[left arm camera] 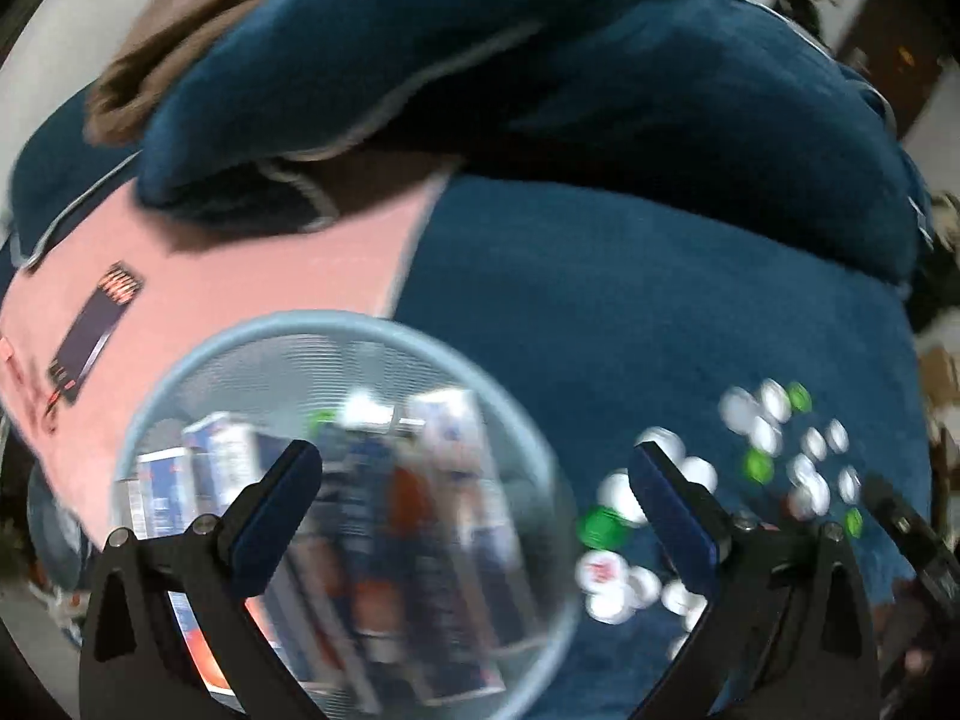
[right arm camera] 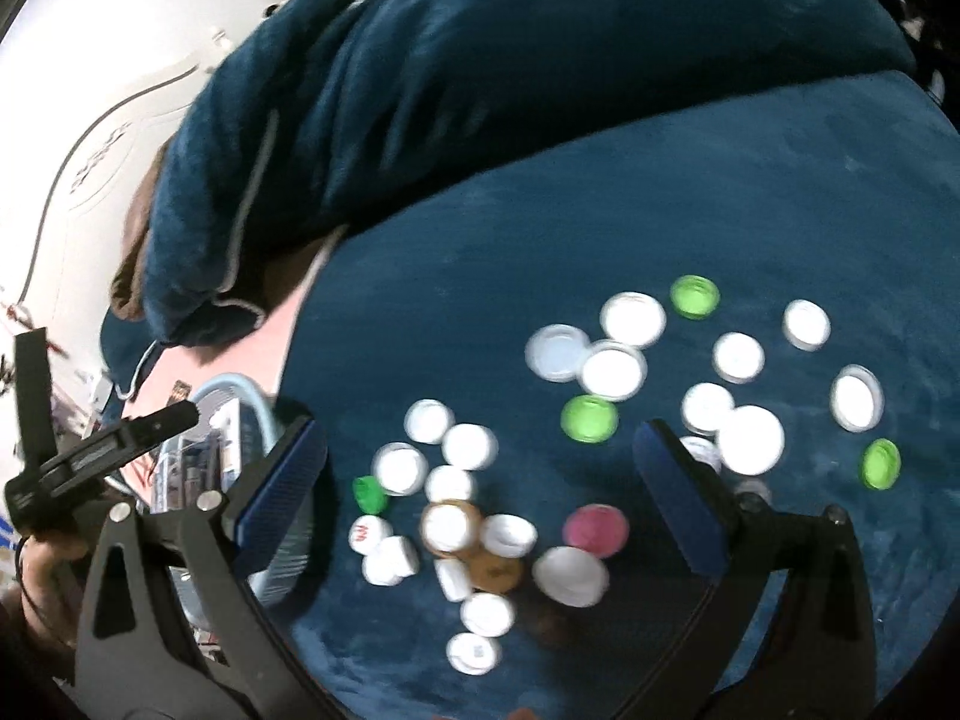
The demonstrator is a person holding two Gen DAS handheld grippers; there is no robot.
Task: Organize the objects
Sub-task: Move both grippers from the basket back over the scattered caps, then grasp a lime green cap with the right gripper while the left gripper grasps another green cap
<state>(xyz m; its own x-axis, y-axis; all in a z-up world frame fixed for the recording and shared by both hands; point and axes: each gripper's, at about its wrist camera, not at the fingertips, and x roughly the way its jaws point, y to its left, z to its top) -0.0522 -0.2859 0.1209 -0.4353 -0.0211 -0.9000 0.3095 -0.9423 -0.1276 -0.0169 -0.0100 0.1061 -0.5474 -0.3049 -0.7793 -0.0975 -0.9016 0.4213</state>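
Both claws gape wide and empty: the left gripper (left arm camera: 474, 474) over the clear bin (left arm camera: 336, 516), the right gripper (right arm camera: 480, 456) above scattered bottle caps (right arm camera: 456, 525).

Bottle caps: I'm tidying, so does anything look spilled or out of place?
Yes. The bottle caps lie loose across the blue blanket, white, green and one pink cap, some overlapping, none visibly in the clear container beside them.
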